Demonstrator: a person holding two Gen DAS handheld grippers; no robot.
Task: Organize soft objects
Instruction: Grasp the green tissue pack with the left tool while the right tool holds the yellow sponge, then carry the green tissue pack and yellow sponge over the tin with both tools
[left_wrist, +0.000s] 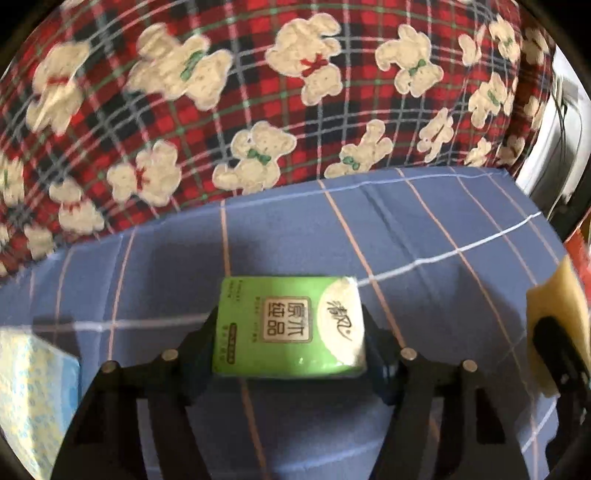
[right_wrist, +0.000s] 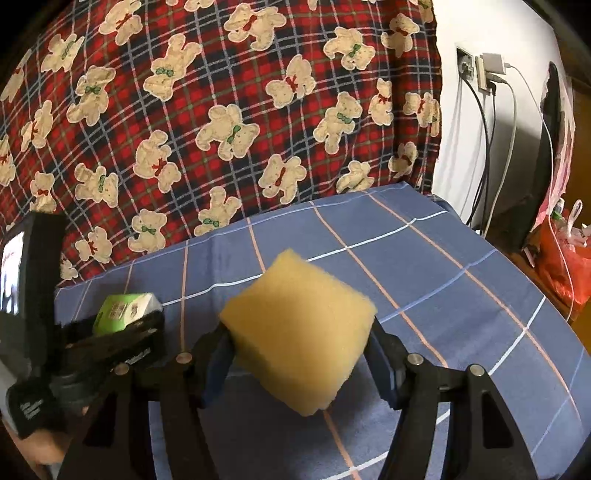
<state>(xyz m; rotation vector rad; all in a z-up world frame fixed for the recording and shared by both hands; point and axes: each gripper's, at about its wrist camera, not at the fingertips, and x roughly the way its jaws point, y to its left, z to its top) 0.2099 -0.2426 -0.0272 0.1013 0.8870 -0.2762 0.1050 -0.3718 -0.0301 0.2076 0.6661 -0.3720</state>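
Pointing steeply down at the bed, the left gripper (left_wrist: 290, 332) has its two black fingers on either side of a green tissue pack (left_wrist: 290, 326). The finger pads touch the short sides of the pack, so the jaws are closed on it at a middling width. The pack lies flat with its printed face up, over the blue checked sheet (left_wrist: 424, 229); whether it rests on the sheet or is lifted just clear I cannot tell. From the right wrist view the same pack (right_wrist: 125, 310) shows at the left edge, clamped in the left gripper (right_wrist: 122, 328), with part of a hand (right_wrist: 33, 454) below it at the bottom corner.

The right gripper (right_wrist: 299, 343) is angled less steeply, slanting down and forward over the sheet (right_wrist: 424, 266). Its jaws hold a yellow sponge block (right_wrist: 301, 332), tilted so that one corner points down between the fingers, and the pads press against its left and right faces. The sponge appears raised above the sheet. In the left wrist view that sponge (left_wrist: 557, 310) sits at the far right edge.

Behind the sheet rises a red plaid blanket with bear shapes (right_wrist: 221, 110). A pale blue patterned packet (left_wrist: 33, 398) lies at the lower left of the left wrist view.
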